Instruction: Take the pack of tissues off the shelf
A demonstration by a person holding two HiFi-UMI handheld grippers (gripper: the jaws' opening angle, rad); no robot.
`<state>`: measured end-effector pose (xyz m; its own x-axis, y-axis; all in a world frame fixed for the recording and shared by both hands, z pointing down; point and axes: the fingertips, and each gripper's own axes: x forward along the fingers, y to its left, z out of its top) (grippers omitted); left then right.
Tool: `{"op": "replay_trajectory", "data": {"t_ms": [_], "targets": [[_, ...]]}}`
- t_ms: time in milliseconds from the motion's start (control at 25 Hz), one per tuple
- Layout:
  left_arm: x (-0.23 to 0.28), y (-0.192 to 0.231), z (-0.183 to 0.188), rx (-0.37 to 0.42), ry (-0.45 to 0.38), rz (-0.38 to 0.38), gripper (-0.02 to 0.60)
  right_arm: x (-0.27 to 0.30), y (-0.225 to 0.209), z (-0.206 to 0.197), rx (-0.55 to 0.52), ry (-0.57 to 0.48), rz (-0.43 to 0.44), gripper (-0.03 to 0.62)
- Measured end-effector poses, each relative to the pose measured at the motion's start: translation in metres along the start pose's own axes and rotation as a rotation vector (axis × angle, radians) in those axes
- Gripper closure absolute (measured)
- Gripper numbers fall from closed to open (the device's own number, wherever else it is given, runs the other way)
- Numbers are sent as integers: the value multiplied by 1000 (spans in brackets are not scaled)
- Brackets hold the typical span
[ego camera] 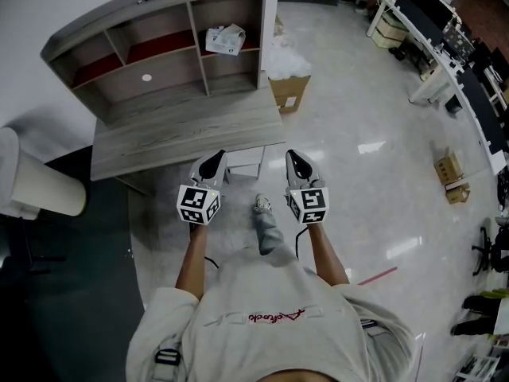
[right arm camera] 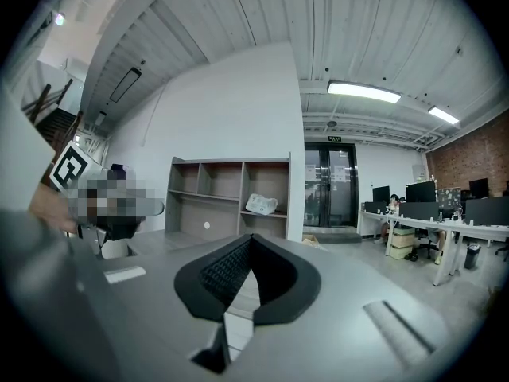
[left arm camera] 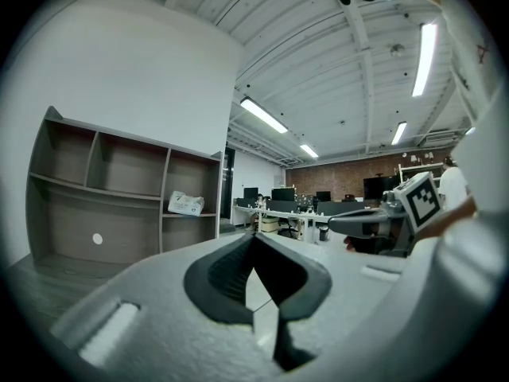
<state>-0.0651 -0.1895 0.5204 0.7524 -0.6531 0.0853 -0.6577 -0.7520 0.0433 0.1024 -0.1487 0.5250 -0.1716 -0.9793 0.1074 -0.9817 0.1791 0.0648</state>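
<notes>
The pack of tissues (ego camera: pixel 225 40), white and crumpled, lies on the middle board of the right-hand compartment of the grey shelf unit (ego camera: pixel 119 62). It also shows in the left gripper view as the tissue pack (left arm camera: pixel 185 204) and in the right gripper view as the same pack (right arm camera: pixel 261 204), far ahead of both sets of jaws. My left gripper (ego camera: pixel 213 163) and right gripper (ego camera: pixel 297 162) hover side by side over the desk's near edge, both shut and holding nothing. From the left gripper (left arm camera: pixel 253 237) I see the right gripper (left arm camera: pixel 374 224) alongside. The right gripper (right arm camera: pixel 251 240) points toward the shelf.
The shelf unit stands at the back of a grey wooden desk (ego camera: pixel 183 130). A cardboard box (ego camera: pixel 288 90) topped with white filling sits on the floor beside the desk's right end. A white rounded object (ego camera: pixel 40 183) stands left. Office desks with monitors (ego camera: pixel 445 46) line the far right.
</notes>
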Motion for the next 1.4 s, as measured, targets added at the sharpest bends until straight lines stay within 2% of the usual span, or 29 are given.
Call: {"op": "replay_trajectory", "data": {"t_ms": [520, 1040, 1400], "targets": [[87, 70, 14, 1, 7, 68, 581, 121, -41, 12, 2, -6, 82, 586], [178, 135, 32, -10, 28, 182, 581, 245, -85, 31, -5, -4, 217, 588], [220, 168, 34, -11, 40, 256, 582, 314, -104, 36, -2, -8, 298, 588]]}}
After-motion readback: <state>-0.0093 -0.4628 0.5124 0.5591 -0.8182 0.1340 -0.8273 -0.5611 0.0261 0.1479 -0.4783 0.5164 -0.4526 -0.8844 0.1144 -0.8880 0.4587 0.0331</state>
